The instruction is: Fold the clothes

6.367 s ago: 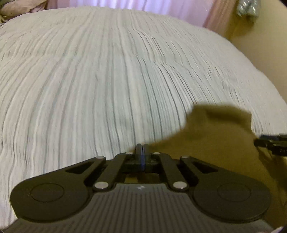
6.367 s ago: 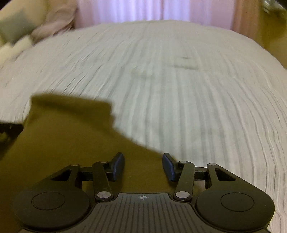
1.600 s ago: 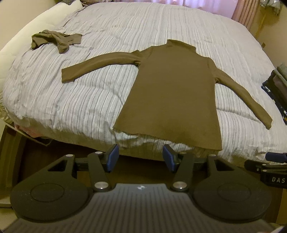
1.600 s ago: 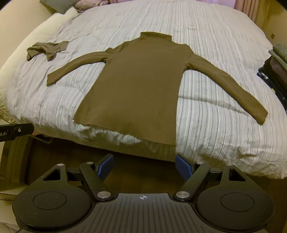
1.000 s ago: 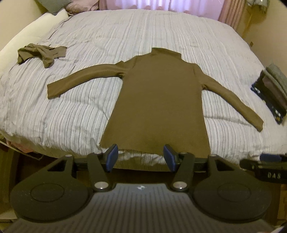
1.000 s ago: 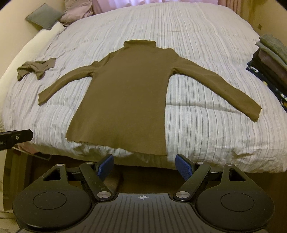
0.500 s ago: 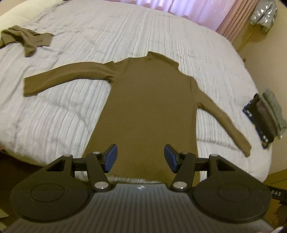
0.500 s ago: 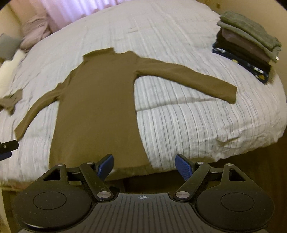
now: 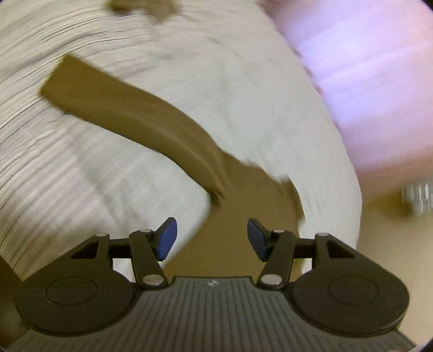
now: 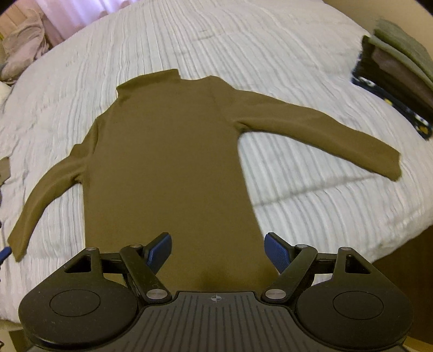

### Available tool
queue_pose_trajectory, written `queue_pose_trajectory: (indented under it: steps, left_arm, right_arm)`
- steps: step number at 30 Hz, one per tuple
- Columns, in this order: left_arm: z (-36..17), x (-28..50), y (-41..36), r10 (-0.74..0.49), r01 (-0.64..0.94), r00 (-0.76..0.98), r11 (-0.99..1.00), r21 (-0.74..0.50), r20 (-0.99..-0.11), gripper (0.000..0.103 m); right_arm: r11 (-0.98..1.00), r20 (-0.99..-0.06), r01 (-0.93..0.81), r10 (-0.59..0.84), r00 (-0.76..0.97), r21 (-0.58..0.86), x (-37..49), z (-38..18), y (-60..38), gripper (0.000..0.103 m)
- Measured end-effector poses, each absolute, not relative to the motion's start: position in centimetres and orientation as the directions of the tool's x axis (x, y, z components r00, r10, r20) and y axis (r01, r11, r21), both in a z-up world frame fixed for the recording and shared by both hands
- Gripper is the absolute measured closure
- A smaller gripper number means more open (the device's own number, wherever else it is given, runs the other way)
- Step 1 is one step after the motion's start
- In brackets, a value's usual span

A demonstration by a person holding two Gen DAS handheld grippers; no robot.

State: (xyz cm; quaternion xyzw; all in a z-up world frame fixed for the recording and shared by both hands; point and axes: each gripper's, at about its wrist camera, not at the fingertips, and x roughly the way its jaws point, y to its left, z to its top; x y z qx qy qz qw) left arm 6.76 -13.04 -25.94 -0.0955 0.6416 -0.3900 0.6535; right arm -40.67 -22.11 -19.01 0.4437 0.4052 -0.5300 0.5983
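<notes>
- Right tool (image 10: 217, 250): jaws spread wide, blue pads (image 10: 276, 253) clear of any cloth, nothing held; it points steeply down over the lower part of the top (image 10: 167, 168), whose hem is hidden behind the tool body.
- Left tool (image 9: 211, 241): jaws apart, somewhat narrower than the right's, pads (image 9: 166, 238) bare, nothing gripped; the view is badly blurred; between the jaws shows the brown cloth of the top (image 9: 243, 211) near its shoulder.
- Top: brown, long-sleeved, high-necked; it lies flat and face up on the bed (image 10: 270, 40), collar toward the far side, body running toward the near edge; both sleeves are spread outward and angled down.
- Right sleeve (image 10: 324, 132): lies on the cover, its cuff reaching toward the stack (image 10: 392, 78).
- Left sleeve (image 10: 46, 186): slants to the near left edge of the bed; in the left wrist view the same sleeve (image 9: 121, 113) runs diagonally away from the tool across the cover.
- Bed: covered in a white ribbed cover, wrinkled in places.
- Stack: folded clothes, grey-green on top, darker layers beneath, on the far right corner of the bed, well apart from the top.
- Rag (image 9: 146, 8): a small crumpled brown garment at the top of the left view, apart from the sleeve; too blurred to say more.
- Curtain (image 9: 365, 81): pale pink, beyond the bed.
</notes>
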Motion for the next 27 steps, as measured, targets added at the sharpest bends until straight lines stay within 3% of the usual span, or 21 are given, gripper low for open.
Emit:
queue_pose_trajectory:
  steps: [8, 19, 21, 23, 27]
  left_arm:
    - [-35.5, 16.0, -11.2, -0.656, 0.024, 0.037, 0.755, -0.655, -0.754, 0.056]
    - [-42.2, 20.4, -9.0, -0.596, -0.12, 0.315, 0.747, -0.654, -0.738, 0.061]
    - [-42.8, 20.9, -9.4, -0.601, -0.12, 0.329, 0.738, -0.664, -0.728, 0.068]
    - [-42.7, 21.1, -10.0, -0.611, -0.093, 0.34, 0.735, -0.672, -0.715, 0.094]
    - [-39.8, 20.8, -12.1, -0.689, 0.02, 0.382, 0.672, -0.74, -0.616, 0.101]
  right_arm:
    - [0.004, -0.978, 1.0, -0.208, 0.023, 0.023, -37.8, -23.9, -26.0, 0.024]
    - [0.036, -0.992, 0.998, -0.116, -0.054, -0.058, -37.4, -30.6, -27.6, 0.024]
    - [0.051, -0.993, 0.997, -0.101, -0.054, -0.06, -37.5, -31.9, -27.8, 0.024]
    - [0.066, -0.995, 0.996, -0.09, -0.053, -0.059, -37.6, -32.9, -28.1, 0.024]
    - [0.077, -0.995, 0.996, -0.098, -0.037, -0.044, -38.5, -33.4, -28.6, 0.024]
